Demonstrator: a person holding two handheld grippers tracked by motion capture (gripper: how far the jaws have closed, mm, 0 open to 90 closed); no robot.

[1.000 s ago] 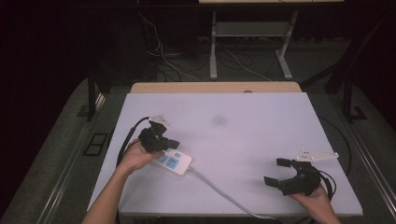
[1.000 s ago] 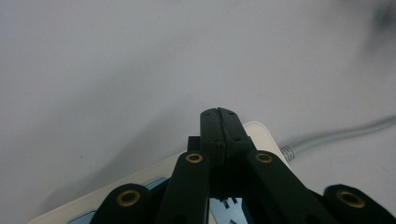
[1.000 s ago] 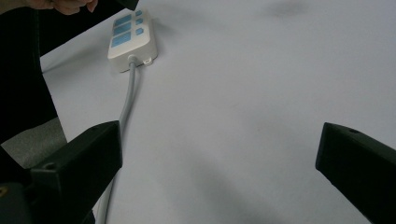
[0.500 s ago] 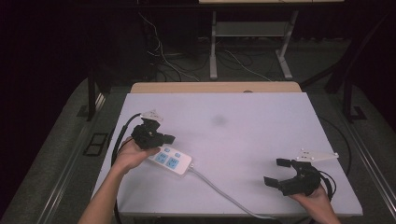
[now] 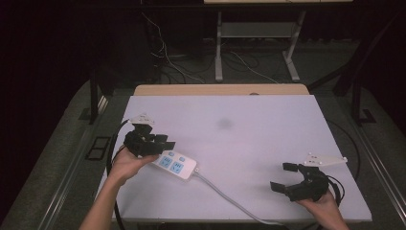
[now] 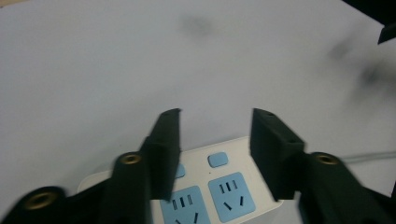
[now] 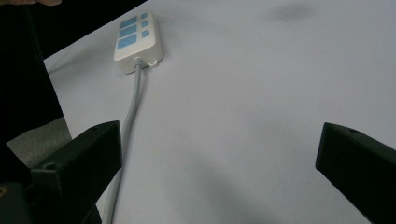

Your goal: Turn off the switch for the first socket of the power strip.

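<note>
My left gripper [image 5: 160, 143] hangs just above the near-left end of the white power strip [image 5: 176, 165], which lies flat on the white table [image 5: 249, 129] at about eight o'clock from its centre. Its jaws have just been opening and now stand half apart. In the left gripper view the strip's blue sockets [image 6: 231, 189] show below and between the jaws, with neither pad pressing on the casing, so the strip is let go and rests on the table. My right gripper [image 5: 287, 177] waits at about four o'clock, jaws wide open on nothing, well apart from the strip. The grey cord [image 5: 225, 196] runs from the strip's end toward the near edge. To finish the release cleanly I should lift straight up before swinging away, so no pad drags the casing; whether the left pad fully clears the strip's edge is hard to judge from here.
</note>
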